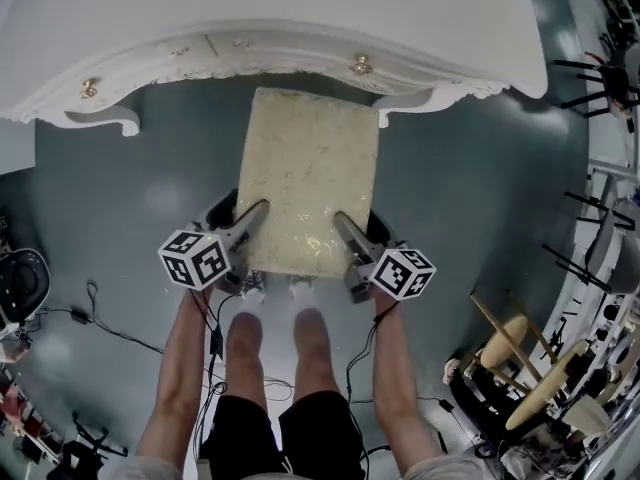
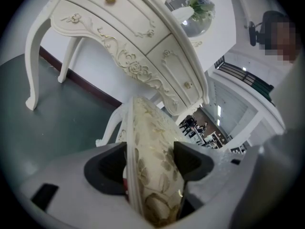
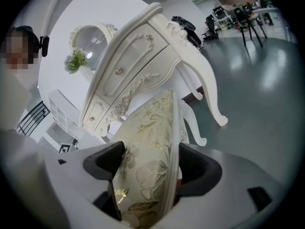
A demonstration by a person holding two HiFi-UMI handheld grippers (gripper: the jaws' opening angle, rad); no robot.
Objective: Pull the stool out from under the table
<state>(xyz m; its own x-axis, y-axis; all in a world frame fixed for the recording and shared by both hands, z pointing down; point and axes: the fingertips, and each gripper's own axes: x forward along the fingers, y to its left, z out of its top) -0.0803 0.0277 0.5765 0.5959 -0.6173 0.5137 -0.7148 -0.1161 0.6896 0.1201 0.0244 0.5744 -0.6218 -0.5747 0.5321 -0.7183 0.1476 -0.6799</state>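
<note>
Two grips on the stool right now: the left claw is clamped on the cream, gold-flowered seat cushion, dark pads pressing it from either side. The right claw bites the same cushion the same way. In the head view each claw takes one near corner of the seat, and the marker cubes sit back by the person's forearms. Bare legs stand just behind the seat's near edge. Out from there, the stool stands on the grey-green floor, its far edge right at the carved front rim of the white counter, most of the seat out in the open. Cables trail across the floor at the left.
</note>
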